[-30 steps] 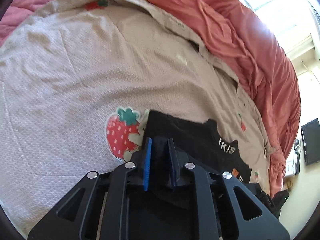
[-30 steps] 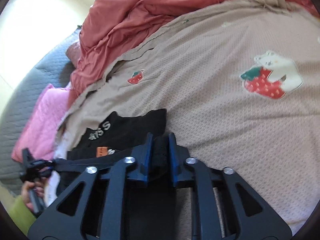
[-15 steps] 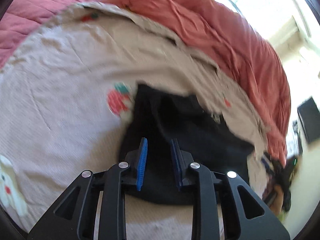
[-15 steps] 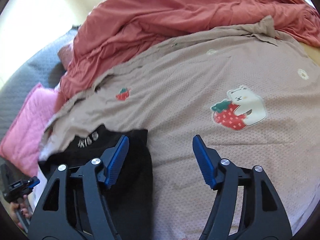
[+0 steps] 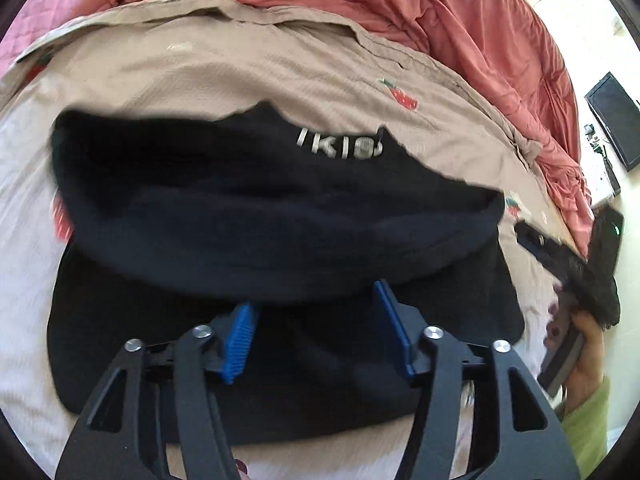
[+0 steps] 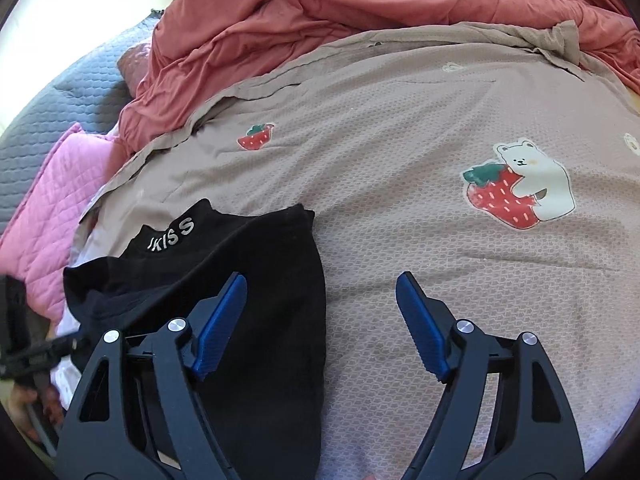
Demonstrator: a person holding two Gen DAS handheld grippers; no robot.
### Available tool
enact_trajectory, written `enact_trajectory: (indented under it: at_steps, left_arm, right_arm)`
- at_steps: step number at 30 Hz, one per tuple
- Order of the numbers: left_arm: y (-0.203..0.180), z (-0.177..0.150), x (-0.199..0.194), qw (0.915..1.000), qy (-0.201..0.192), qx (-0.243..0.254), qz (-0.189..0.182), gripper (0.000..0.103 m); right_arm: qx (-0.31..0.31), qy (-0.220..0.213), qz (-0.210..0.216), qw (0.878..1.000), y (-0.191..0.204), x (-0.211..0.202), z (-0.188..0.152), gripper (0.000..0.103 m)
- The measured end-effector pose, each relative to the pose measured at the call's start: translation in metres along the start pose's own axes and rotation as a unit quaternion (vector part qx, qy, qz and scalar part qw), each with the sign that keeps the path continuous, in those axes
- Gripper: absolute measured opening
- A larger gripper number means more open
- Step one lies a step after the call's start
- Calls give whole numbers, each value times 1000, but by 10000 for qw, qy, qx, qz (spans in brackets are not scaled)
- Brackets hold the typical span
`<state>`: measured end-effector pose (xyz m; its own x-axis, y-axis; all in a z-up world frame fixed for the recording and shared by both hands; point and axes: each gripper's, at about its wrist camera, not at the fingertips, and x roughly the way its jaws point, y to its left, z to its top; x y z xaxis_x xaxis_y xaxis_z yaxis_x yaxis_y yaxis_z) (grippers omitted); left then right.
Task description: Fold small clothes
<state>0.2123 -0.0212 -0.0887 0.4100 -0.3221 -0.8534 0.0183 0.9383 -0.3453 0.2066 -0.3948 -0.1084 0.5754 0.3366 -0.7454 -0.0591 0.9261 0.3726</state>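
A small black garment (image 5: 256,208) with silver letters at its collar lies folded on the beige strawberry-print sheet (image 5: 224,68). My left gripper (image 5: 316,320) is open and empty, just above the garment's near edge. In the right wrist view the garment (image 6: 256,272) lies at lower left. My right gripper (image 6: 320,316) is open and empty, its left finger over the garment's right edge and its right finger over the bare sheet (image 6: 400,168).
A rumpled red blanket (image 6: 360,4) is heaped at the back of the bed. A pink quilted pillow (image 6: 52,184) and grey quilted cover (image 6: 48,112) lie at left. The other hand with its gripper shows at right in the left wrist view (image 5: 576,280).
Both grippers were shut on the black garment a second ago. Both have opened and let go, and the garment now lies folded on the sheet. The left gripper has drawn back over it.
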Motion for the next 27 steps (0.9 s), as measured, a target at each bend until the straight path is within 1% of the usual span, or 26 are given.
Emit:
enact_trajectory:
  at_steps: [1, 3, 4, 5, 6, 9, 10, 11, 13, 15, 18, 20, 22, 24, 27]
  left_arm:
    - [-2, 14, 1, 10000, -68, 5, -34, 57]
    - [-5, 37, -7, 9993, -363, -60, -65, 57]
    - [-4, 48, -14, 9982, -572, -125, -135, 59]
    - [-2, 59, -26, 9958, -872, -197, -180, 64]
    - [-1, 66, -35, 9941, -1056, -222, -113, 73]
    - [6, 72, -52, 9917, -1263, -212, 78, 75]
    - [9, 71, -55, 9912, -1301, -201, 131, 75]
    - [18, 65, -59, 9902, -1344, -217, 325, 75]
    - [32, 57, -59, 9895, -1304, -335, 520, 82]
    - [58, 44, -56, 9888, -1170, -574, 726, 82]
    - [93, 34, -56, 9849, -1122, -888, 978, 82]
    - [115, 31, -56, 9815, -1136, -1087, 1089, 83]
    - [131, 31, -56, 9791, -1155, -1157, 1209, 85]
    - [138, 36, -53, 9784, -1161, -1133, 1279, 85]
    - [138, 45, -47, 9809, -1130, -1020, 1210, 85]
  right_arm:
    - [6, -12, 2, 10000, 0, -1, 0, 70]
    - [35, -20, 19, 10000, -2, -1, 0, 70]
    - [47, -22, 24, 10000, -2, -2, 0, 70]
    - [52, -32, 25, 10000, -2, -2, 0, 70]
    - [47, -56, 33, 10000, -2, -2, 1, 70]
    - [-21, -83, 30, 10000, 0, -2, 0, 70]
    - [-35, -80, 29, 10000, 1, -2, 0, 70]
    - [-43, -71, 24, 10000, 1, -1, 0, 70]
    - [-54, -57, 20, 10000, 4, 0, 0, 72]
    - [-100, -75, 5, 9999, 7, 1, 0, 73]
    - [-201, -90, -25, 9998, 12, 5, -2, 73]
    - [-274, -44, -56, 9996, 16, 9, -4, 73]
    - [-374, -32, -118, 9992, 20, 14, -5, 73]
    - [-453, -20, -139, 9989, 23, 16, -5, 73]
    - [-511, -86, -158, 9985, 25, 18, -2, 73]
